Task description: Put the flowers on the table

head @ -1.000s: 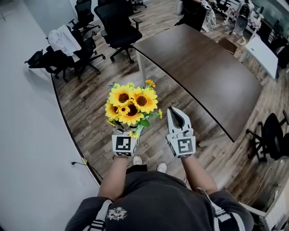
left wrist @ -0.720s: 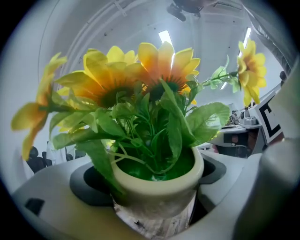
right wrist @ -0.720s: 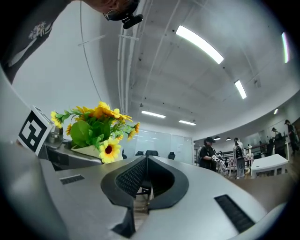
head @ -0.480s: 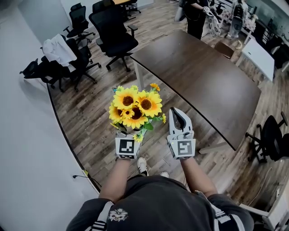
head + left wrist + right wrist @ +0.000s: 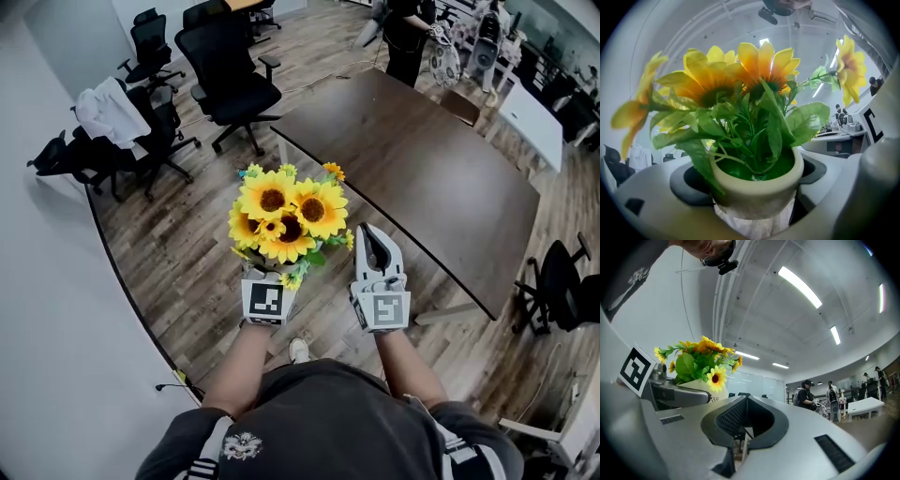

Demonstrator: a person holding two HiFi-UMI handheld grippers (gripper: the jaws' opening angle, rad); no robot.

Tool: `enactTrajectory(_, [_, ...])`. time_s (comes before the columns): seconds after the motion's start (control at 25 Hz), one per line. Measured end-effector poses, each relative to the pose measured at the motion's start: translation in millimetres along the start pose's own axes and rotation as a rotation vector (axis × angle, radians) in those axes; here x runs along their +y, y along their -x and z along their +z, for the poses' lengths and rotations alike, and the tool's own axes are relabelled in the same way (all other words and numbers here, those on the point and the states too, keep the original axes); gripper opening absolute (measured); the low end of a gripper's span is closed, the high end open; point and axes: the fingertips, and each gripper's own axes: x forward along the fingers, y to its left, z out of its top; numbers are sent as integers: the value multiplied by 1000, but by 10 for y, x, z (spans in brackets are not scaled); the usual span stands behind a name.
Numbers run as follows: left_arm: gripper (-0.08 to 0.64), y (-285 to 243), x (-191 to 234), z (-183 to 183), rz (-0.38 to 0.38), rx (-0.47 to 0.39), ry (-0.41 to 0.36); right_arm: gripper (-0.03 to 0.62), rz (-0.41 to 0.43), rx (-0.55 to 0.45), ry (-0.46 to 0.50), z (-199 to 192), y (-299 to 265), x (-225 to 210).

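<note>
- Head view: the left gripper [image 5: 265,277] clamps a pale pot [image 5: 754,187] of sunflowers [image 5: 286,211], upright above the wood floor [image 5: 178,253], just short of the dark table [image 5: 422,169].
- The right gripper [image 5: 370,239] rides alongside, jaws pressed together on nothing.
- Risk: the top-heavy bouquet could tilt, or the pot could slip from its two-jaw pinch, if swung or set on the table's edge.
- The pot holds green stems, broad leaves and yellow blooms.

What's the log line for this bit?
left gripper: shut on flower pot | right gripper: shut, empty | flowers: not yet on table
</note>
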Motion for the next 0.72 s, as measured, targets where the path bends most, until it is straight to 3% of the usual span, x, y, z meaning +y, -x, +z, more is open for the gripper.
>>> enactTrajectory(0.6, [526,-96,-13,-201,-37,-16,10,25,-50,-6,16,-157,74,-15])
enactTrajectory(0.72, [526,-207,180,-327,-43,-7,11,25,-48,2,19,-226,-144,52])
